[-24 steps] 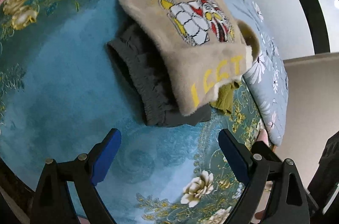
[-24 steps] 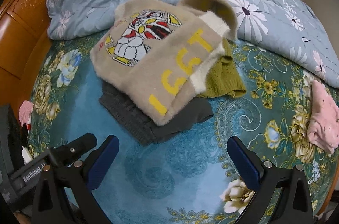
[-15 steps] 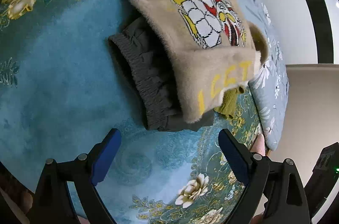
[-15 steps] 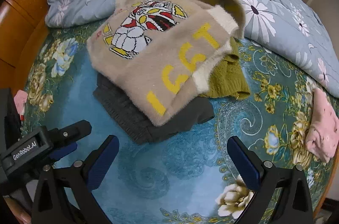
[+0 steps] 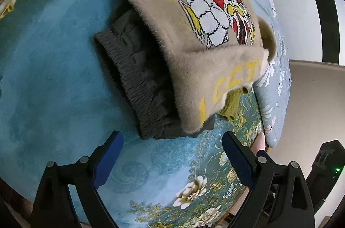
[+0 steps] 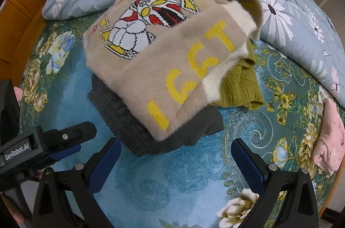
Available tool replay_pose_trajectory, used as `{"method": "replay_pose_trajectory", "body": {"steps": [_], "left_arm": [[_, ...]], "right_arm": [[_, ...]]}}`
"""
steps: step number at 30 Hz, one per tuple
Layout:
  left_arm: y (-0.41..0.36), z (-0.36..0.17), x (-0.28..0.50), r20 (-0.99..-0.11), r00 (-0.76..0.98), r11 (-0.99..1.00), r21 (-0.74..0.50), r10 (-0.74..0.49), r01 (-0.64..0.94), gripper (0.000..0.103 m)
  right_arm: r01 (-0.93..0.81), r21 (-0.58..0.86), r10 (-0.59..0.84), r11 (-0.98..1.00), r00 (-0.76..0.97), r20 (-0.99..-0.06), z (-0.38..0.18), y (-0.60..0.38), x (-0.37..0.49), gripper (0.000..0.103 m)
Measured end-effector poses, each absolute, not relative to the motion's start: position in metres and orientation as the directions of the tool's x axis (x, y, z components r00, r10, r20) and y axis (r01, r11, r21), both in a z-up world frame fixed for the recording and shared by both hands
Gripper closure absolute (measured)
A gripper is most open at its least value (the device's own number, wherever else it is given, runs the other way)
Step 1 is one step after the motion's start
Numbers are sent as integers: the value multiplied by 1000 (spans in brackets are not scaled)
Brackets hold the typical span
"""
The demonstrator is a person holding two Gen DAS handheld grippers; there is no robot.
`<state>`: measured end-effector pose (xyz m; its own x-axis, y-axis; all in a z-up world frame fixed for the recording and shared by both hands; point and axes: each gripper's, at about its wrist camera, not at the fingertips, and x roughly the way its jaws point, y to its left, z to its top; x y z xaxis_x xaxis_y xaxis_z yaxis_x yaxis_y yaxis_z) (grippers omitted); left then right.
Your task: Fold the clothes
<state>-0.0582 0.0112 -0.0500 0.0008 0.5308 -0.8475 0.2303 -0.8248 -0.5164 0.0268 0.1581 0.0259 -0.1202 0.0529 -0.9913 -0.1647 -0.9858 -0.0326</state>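
A folded beige fuzzy sweater (image 5: 194,51) with a robot picture and yellow letters lies on top of a pile, also in the right wrist view (image 6: 168,60). Under it are dark grey folded trousers (image 5: 138,81) (image 6: 129,128) and an olive-green knit (image 6: 239,85) (image 5: 231,107). My left gripper (image 5: 172,154) is open and empty, just in front of the pile. My right gripper (image 6: 175,160) is open and empty, close to the pile's front edge. The left gripper's body (image 6: 43,146) shows at the left of the right wrist view.
The pile rests on a teal flowered bedspread (image 6: 172,182). A grey-blue flowered duvet (image 6: 291,19) lies behind it. A pink garment (image 6: 330,141) lies at the right. A wooden headboard (image 6: 15,19) stands at the left. The bed's edge (image 5: 258,141) is at the right in the left wrist view.
Both grippers have moved closer to the pile, which now fills more of each view. Both stayed open and empty. The clothes have not moved.
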Motion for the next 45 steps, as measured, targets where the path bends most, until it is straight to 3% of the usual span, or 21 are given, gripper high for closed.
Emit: {"method": "replay_pose_trajectory", "body": {"steps": [10, 17, 20, 21, 22, 23, 25, 30, 35, 45], "left_arm": [[22, -57, -86, -811, 27, -793, -564, 584, 230, 10], [38, -89, -130, -772, 25, -732, -591, 635, 340, 13], [43, -102, -141, -772, 20, -718, -581, 635, 383, 33], [45, -105, -144, -780, 24, -725, -569, 625, 389, 48], [47, -107, -147, -797, 33, -742, -547, 604, 387, 54], [49, -109, -148, -813, 40, -759, -523, 580, 387, 69], [50, -104, -147, -827, 25, -769, -511, 562, 384, 76], [63, -55, -124, -843, -61, -817, -534, 535, 219, 82], [77, 2, -83, -802, -111, -804, -594, 587, 38, 83], [184, 49, 22, -781, 70, -741, -613, 620, -275, 85]], "right_arm": [[-206, -8, 28, -979, -90, -996, 8, 167, 24, 0], [-282, -17, 33, -959, -54, -998, 5, 189, 53, 0], [-330, -8, 27, -944, -52, -998, 10, 204, 71, 0], [-341, -9, 28, -940, -50, -998, 12, 209, 77, 0], [-351, -15, 33, -936, -46, -998, 14, 214, 84, 0], [-363, -19, 36, -932, -41, -999, 15, 218, 89, 0], [-388, -35, 51, -921, -33, -998, 16, 228, 100, 0], [-458, -33, 61, -888, -46, -997, 25, 248, 129, 0], [-508, -15, 50, -861, -57, -997, 31, 253, 152, 0], [-686, 27, 63, -727, -106, -992, 54, 282, 228, 0]]}}
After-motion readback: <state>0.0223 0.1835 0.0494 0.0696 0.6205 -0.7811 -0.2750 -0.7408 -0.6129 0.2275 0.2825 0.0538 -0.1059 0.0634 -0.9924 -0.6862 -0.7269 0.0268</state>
